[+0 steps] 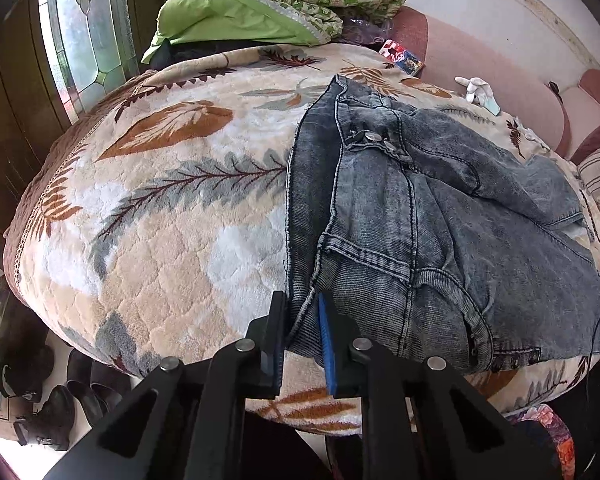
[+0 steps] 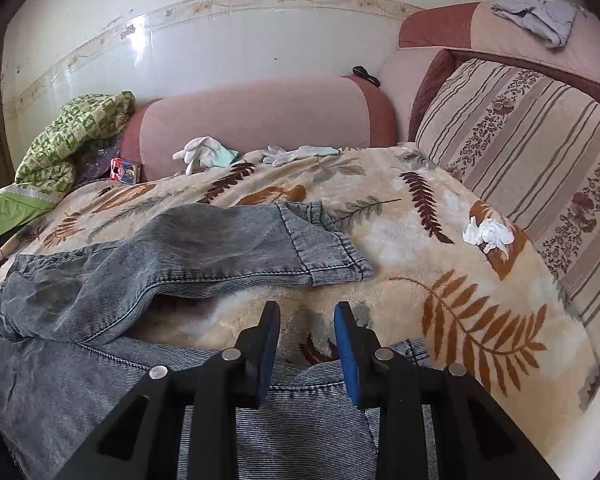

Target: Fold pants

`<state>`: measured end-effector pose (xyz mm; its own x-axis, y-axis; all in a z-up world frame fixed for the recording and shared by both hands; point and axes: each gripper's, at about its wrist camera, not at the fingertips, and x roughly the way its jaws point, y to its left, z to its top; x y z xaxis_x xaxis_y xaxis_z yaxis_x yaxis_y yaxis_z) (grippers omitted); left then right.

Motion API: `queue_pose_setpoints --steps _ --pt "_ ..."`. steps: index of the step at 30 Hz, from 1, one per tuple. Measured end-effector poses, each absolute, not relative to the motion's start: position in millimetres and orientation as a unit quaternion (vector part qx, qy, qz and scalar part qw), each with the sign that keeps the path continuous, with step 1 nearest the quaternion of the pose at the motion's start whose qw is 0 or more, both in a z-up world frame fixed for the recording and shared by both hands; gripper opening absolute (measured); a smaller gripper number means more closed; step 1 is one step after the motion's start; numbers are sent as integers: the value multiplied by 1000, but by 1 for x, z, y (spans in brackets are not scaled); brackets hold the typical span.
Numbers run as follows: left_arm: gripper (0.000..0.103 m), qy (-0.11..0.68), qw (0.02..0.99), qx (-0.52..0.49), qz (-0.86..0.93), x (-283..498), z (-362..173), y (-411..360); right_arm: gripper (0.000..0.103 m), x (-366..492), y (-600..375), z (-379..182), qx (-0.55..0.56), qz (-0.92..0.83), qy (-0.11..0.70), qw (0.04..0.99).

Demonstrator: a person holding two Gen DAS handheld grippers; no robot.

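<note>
Here left fingers clamped on pants edge; right fingers apart above pants.

My left gripper sits at the near corner of the pants, waistband fabric between its fingers. The blanket extends left and ahead. One pant leg lies ahead-left of my right gripper; a crumpled tissue lies ahead-right.

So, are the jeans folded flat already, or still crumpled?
Not folded flat yet: the jeans lie bunched on the blanket, one leg thrown loosely across, its hem rumpled.
</note>
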<state>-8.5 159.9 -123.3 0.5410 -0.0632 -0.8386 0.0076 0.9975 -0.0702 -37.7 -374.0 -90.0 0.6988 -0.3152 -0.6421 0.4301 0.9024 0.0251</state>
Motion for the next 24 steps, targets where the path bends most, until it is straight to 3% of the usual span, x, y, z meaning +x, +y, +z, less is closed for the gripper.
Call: queue_pose_setpoints --steps 7,8,9,11,13,15,17,24 --pt "10 487 873 -26 -7 -12 -112 166 30 -37 -393 -89 147 -161 332 918" --pt "10 483 875 -29 -4 -10 -106 169 37 -36 -398 -89 168 -145 332 917" --pt "10 474 880 -35 -5 -9 -98 171 59 -33 -404 -89 188 -129 335 914" --pt "11 446 894 -38 -9 -4 -78 173 79 -30 -415 -90 226 -97 332 910" --pt "19 416 909 -25 -7 7 -60 168 79 -27 -425 -86 247 -90 319 911" --pt "53 398 917 -23 -4 24 -46 163 79 -16 -435 -81 252 -96 317 909" --pt "67 381 924 -34 -12 47 -37 159 79 1 -448 -77 260 -100 322 905" --pt "67 433 897 -71 -47 163 -51 144 77 64 -504 -96 344 -101 349 866"
